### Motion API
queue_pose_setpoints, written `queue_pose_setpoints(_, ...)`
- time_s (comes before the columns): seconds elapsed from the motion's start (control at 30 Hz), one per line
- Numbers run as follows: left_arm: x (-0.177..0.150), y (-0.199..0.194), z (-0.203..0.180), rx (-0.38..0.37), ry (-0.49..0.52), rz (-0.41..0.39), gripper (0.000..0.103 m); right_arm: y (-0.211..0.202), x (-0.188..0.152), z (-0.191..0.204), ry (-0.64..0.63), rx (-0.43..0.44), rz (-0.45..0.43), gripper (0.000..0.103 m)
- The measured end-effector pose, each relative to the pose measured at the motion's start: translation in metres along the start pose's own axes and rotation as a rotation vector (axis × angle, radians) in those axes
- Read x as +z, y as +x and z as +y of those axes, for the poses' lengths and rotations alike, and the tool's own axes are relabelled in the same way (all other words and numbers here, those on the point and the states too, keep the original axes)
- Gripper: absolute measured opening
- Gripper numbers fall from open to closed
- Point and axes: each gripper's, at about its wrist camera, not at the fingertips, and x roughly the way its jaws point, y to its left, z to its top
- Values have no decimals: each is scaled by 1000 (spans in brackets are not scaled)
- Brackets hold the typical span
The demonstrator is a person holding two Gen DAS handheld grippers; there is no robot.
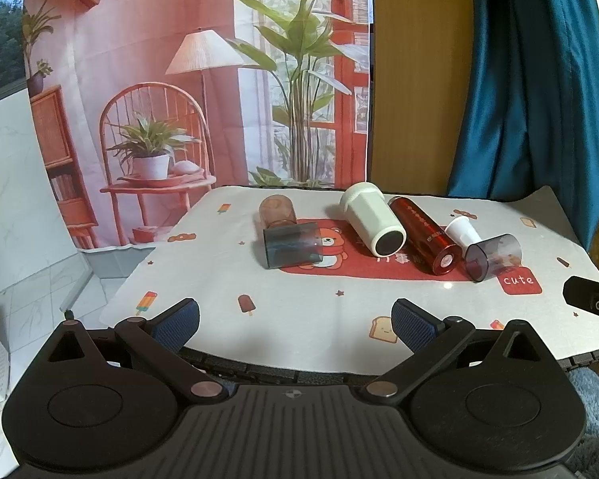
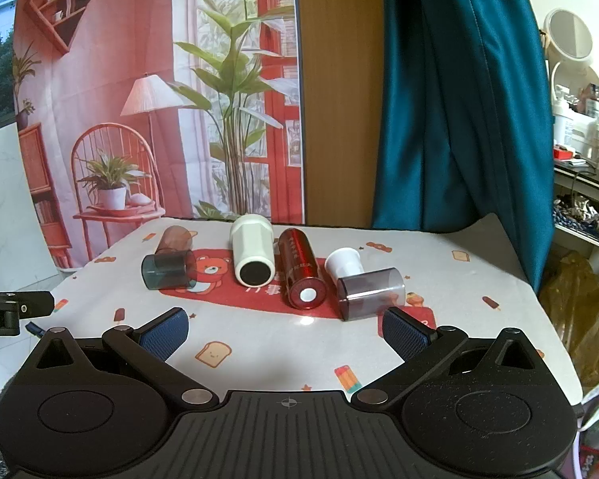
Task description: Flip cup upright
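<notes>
Cups (image 1: 375, 219) lie toppled on the table (image 1: 299, 319).
Left tongs (image 1: 295, 325) and right tongs (image 2: 285, 329) gape wide, well short of them, holding nothing.

six cups lying on their sides: three tinted clear (image 1: 294, 248), two white (image 1: 373, 217), one red (image 1: 424, 234)

Left gripper (image 1: 295, 321): jaws spread wide, nothing between the blue pads (image 1: 177, 325), held over the near edge of the table (image 1: 259, 335). Six vessels lie on their sides in a row across the printed cloth: brown tumbler (image 1: 276, 210), blue-grey tumbler (image 1: 292, 247) touching it, white cup (image 1: 371, 217), red bottle (image 1: 425, 235), small white cup (image 1: 464, 231), smoky tumbler (image 1: 493, 257). None stands upright.
</notes>
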Motion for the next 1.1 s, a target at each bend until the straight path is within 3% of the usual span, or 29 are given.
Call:
queue_pose_setpoints(0.3, 0, 1, -1, 1, -3, 3, 103, 1, -1, 0, 0, 3, 3, 103)
queue_pose_setpoints(0.73, 10, 19, 9, 14, -4, -15, 103, 20, 16, -9, 44, 91, 21, 103)
queue_pose_setpoints(0.87, 16, 37, 21, -65, -58, 9, 103, 33, 24, -12, 30, 98, 20, 103)
queue_pose_setpoints(0.97, 20, 52, 27, -38, -92, 24, 103, 42, 29, -9, -10, 115, -7, 103)
queue_pose_setpoints(1.1, 24, 71, 35, 1, -108, 14, 103, 63, 36, -6, -28, 154, 31, 103)
